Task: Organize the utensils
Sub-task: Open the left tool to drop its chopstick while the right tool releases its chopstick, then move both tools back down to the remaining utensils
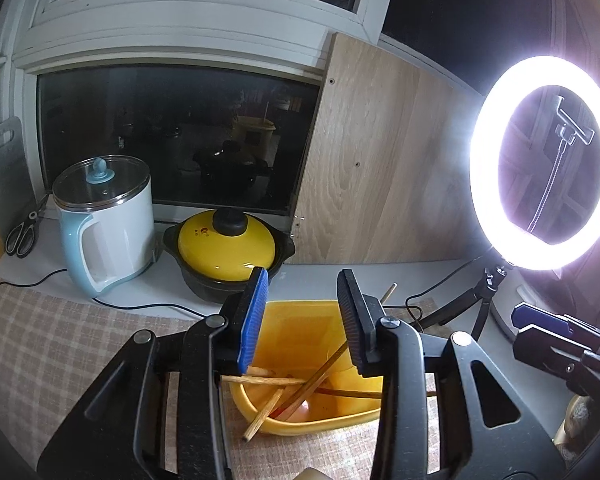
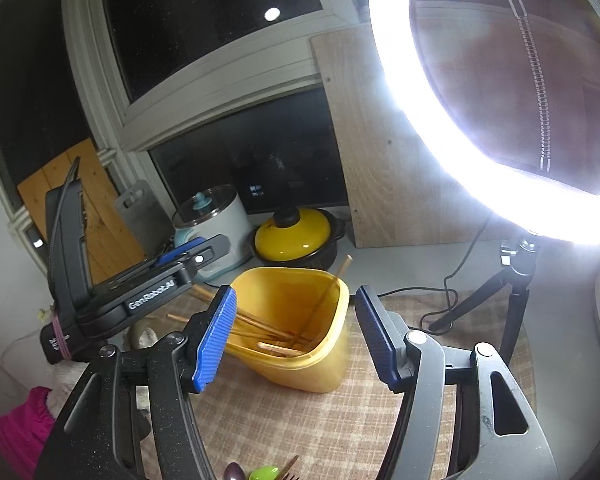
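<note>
My left gripper (image 1: 304,320) stands with its jaws spread, nothing between the pads. The yellow holder (image 1: 300,320) sits directly ahead of and just below these fingertips. The chopsticks (image 1: 300,388) lie inside it, long axes crossed and slanting; one end overhangs the near rim.

My right gripper (image 2: 296,336) is likewise spread and holds nothing. From it, the yellow holder (image 2: 332,360) lies ahead, between the lines of the two fingers, standing on the checked cloth (image 2: 300,412). A purple spoon (image 2: 234,472) and a green spoon (image 2: 265,473) lie below the right gripper, nearer to it than to the left.
</note>
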The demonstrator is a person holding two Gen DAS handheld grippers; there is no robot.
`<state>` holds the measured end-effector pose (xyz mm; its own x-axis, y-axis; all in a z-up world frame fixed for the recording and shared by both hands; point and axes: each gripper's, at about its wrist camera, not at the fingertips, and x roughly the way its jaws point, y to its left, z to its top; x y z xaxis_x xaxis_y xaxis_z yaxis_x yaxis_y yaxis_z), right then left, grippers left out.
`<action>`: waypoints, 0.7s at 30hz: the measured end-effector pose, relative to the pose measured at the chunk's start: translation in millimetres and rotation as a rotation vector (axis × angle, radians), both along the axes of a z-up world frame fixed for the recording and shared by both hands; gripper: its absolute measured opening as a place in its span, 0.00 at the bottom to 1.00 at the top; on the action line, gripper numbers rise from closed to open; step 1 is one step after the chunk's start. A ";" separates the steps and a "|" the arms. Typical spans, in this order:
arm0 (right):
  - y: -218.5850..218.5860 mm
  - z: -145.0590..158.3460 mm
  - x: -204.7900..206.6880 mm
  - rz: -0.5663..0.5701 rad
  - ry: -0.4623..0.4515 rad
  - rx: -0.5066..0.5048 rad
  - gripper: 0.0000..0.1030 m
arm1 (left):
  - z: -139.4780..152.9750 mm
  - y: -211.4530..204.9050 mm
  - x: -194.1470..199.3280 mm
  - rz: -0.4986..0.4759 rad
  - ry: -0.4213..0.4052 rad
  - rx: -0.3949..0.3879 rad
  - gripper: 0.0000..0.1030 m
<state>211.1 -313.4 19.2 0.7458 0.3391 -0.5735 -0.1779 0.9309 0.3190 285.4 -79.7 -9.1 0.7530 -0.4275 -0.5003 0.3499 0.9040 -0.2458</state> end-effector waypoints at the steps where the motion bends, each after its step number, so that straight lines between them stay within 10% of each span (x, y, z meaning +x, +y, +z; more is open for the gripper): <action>1: -0.7 -0.1 -0.6 -0.002 0.000 0.002 0.60 | 1.2 0.8 -1.4 0.000 -0.001 0.002 0.35; 21: -30.4 -34.8 -53.7 -0.037 0.084 0.044 0.60 | 0.0 47.9 -70.4 0.000 0.041 0.042 0.35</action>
<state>157.4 -343.8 -15.6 0.7082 0.3384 -0.6196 -0.1142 0.9210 0.3725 215.0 -31.8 -9.1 0.7316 -0.4053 -0.5482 0.3404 0.9139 -0.2213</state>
